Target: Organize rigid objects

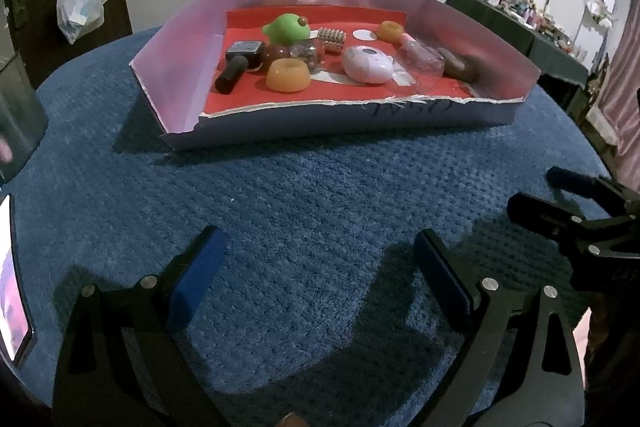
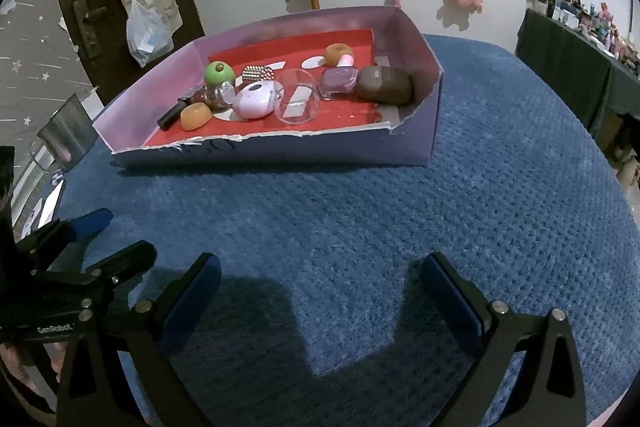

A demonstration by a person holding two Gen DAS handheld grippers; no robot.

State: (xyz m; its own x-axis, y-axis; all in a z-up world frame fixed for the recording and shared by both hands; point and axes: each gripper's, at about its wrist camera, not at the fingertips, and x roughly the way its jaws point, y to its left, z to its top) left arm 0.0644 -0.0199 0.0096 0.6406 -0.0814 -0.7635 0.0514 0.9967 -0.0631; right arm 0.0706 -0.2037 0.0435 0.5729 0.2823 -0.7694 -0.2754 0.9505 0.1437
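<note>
Left gripper point(image 1: 316, 287): spread, empty, low over the cloth point(image 1: 300, 187), short of the box point(image 1: 360, 125).
Right gripper point(image 2: 320, 303): spread, empty, alongside.
Objects: all inside box; cup point(image 2: 298, 97) tipped, green toy point(image 1: 287, 29) at rear.
Judgement: both held back, likely nothing left to collect.

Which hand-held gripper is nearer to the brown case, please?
Right. The right hand-held gripper sits below the brown case; the left hand-held gripper is farther left.

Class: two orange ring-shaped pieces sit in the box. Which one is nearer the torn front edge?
The orange ring beside the black cylinder, at the box's left front. The other orange ring sits at the back, near the rear wall.
</note>
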